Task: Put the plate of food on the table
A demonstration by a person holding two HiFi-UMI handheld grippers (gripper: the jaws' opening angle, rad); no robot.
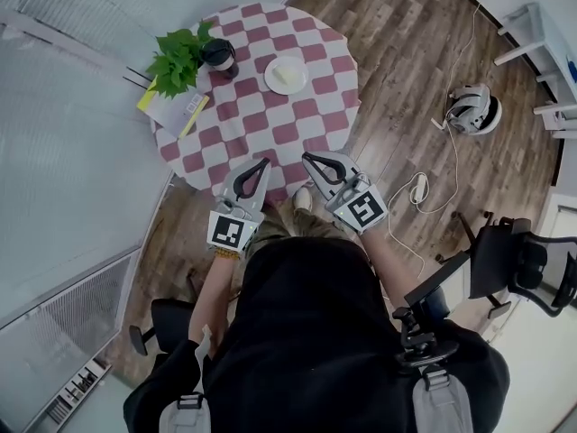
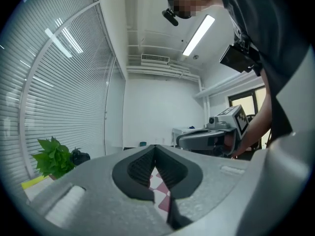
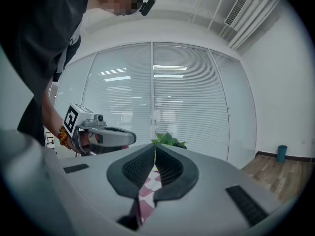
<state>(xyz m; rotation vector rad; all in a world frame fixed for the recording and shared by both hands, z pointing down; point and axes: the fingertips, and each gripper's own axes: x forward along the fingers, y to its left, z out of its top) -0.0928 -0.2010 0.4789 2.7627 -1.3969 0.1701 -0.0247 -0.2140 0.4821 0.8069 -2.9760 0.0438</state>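
Note:
A white plate [image 1: 286, 75] with a pale piece of food on it rests on the round table [image 1: 306, 115] with a red and white checked cloth, toward its far side. My left gripper [image 1: 263, 165] hovers over the table's near edge, jaws shut with nothing between them. To its right, my right gripper [image 1: 307, 159] is also shut and empty. Both are a good way short of the plate. In the left gripper view the shut jaws [image 2: 155, 149] point level, with the right gripper [image 2: 209, 139] alongside. In the right gripper view the shut jaws [image 3: 154, 149] show the checked cloth [image 3: 150, 188] below.
A potted green plant [image 1: 178, 59] and a dark pot [image 1: 217, 54] stand at the table's far left, next to a yellow book [image 1: 176, 108]. A white headset [image 1: 473, 110] with a cable [image 1: 419, 190] lies on the wood floor. A black office chair [image 1: 514, 260] stands at right.

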